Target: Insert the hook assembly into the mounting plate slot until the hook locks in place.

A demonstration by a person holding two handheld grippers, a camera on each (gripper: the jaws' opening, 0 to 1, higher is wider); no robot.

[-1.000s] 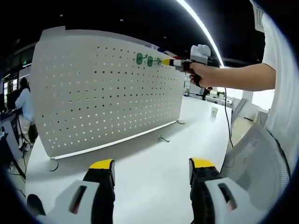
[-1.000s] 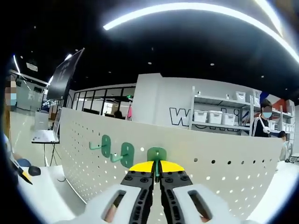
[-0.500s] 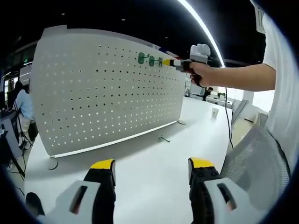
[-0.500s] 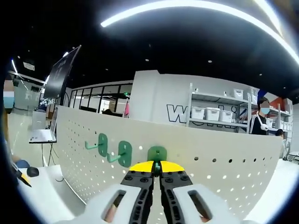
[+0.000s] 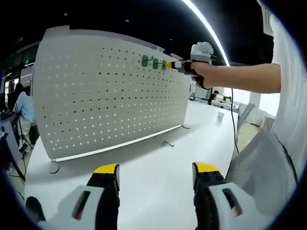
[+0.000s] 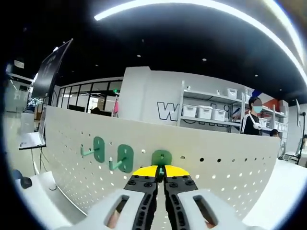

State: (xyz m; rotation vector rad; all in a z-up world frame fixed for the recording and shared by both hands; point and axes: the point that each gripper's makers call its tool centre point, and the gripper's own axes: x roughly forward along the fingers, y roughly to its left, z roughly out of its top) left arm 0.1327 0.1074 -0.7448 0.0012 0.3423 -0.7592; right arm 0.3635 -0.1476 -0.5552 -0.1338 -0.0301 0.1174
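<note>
A white pegboard (image 5: 110,91) stands upright on the white table (image 5: 158,177). Two green hooks (image 5: 145,60) (image 5: 155,62) hang near its top edge. In the left gripper view my right gripper (image 5: 167,64) is held up at the board's top, pressing a third green hook (image 5: 164,64) against it. In the right gripper view that gripper (image 6: 160,171) is shut on the green hook (image 6: 161,157), whose plate lies against the pegboard (image 6: 230,177), to the right of the two hung hooks (image 6: 97,149) (image 6: 124,158). My left gripper (image 5: 156,175) is open low over the table.
A small metal piece (image 5: 168,143) lies on the table near the board's foot. A paper cup (image 5: 220,116) stands at the far right. A mesh chair back (image 5: 261,167) is at the right. People and shelves with bins (image 6: 211,112) are beyond the board.
The right gripper view has swung slightly, so the hung hooks sit a little further left. The hook stays gripped against the board. The left gripper has hardly moved.
</note>
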